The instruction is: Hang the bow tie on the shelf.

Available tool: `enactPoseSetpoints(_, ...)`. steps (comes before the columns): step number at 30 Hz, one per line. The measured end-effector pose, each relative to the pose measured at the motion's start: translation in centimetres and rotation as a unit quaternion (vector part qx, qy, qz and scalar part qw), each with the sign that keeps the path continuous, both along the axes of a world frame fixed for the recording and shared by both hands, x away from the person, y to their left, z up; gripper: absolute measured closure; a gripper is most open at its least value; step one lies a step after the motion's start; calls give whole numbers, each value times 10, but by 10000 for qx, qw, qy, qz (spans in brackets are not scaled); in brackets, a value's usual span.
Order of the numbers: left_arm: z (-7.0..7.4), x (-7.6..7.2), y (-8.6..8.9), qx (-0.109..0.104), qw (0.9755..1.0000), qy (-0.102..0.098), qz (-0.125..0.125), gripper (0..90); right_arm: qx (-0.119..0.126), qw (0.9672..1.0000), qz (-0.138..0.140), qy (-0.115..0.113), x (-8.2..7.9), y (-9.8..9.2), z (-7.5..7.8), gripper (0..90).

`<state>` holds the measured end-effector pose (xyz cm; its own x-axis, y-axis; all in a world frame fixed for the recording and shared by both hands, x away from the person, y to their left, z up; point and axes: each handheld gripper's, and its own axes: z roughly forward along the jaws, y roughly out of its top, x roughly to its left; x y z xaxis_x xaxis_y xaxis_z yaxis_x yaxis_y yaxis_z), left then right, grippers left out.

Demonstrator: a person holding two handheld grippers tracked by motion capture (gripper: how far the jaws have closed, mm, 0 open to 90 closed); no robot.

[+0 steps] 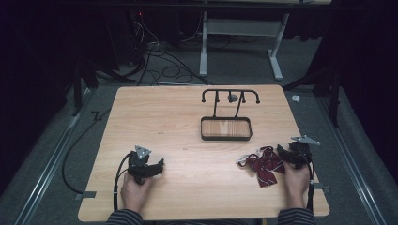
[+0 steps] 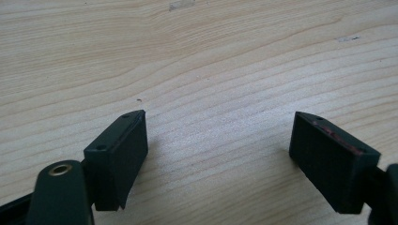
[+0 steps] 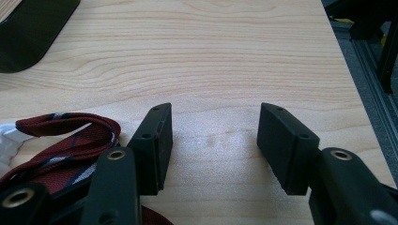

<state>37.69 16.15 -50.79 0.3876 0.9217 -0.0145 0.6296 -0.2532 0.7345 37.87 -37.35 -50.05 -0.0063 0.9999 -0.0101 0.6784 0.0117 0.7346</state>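
A dark red striped bow tie (image 1: 264,165) with a white strap lies on the wooden table (image 1: 187,140) near its right front. My right gripper (image 1: 287,154) rests just to the right of it, touching or nearly touching the fabric, jaws open and holding nothing. In the right gripper view the bow tie (image 3: 61,140) sits to the left of the left jaw, and bare wood lies inside the right gripper (image 3: 213,140). My left gripper (image 1: 157,166) sits at the table's left front, open over bare wood (image 2: 218,140).
A black tray (image 1: 226,129) with a wooden bottom stands at the back centre, with a black hook rack (image 1: 230,96) rising behind it. The tray's corner (image 3: 33,33) appears upper left in the right gripper view. The table's right edge lies close to my right hand.
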Motion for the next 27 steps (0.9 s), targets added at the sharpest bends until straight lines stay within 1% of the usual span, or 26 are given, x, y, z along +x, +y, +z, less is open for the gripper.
enactPoseSetpoints(7, 0, 0, 0, 1, 10000, -1, 9, 202, 1, 10000, -2, 0, 0, 0, 0, 476)
enactPoseSetpoints(12, 0, 0, 0, 1, 10000, 0, 8, 202, 1, 10000, 39, -10, 0, 0, 0, 510)
enactPoseSetpoints(16, 0, 0, 0, 0, 10000, 1, 8, 202, -13, 10000, 37, -1, 0, 0, 0, 511)
enactPoseSetpoints(17, 0, 0, 0, -1, 10000, 1, 8, 202, 5, 10000, 97, -9, 0, 0, 0, 511)
enactPoseSetpoints(19, 0, 0, 0, -2, 10000, 2, 8, 202, -2, 9999, 118, -3, 0, -1, 0, 510)
enactPoseSetpoints(20, 0, 0, 0, -3, 10000, 2, 7, 202, 13, 9998, 203, -10, -1, -3, 0, 519)
enactPoseSetpoints(21, 0, 0, 0, -3, 10000, 2, 7, 202, 13, 9998, 203, -10, -1, -3, 0, 519)
enactPoseSetpoints(23, 0, 0, 0, 3, 10000, 14, -6, 202, 12, 9997, 252, 24, -3, -5, 2, 556)
enactPoseSetpoints(24, 0, 0, 0, 3, 10000, 14, -6, 202, 12, 9997, 252, 24, -3, -5, 2, 556)
enactPoseSetpoints(26, 0, 0, 0, 5, 10000, 16, -7, 202, 98, 9993, 345, -80, -9, -7, 6, 584)
enactPoseSetpoints(27, 0, 0, 0, 5, 10000, 16, -7, 202, 98, 9993, 345, -80, -9, -7, 6, 584)
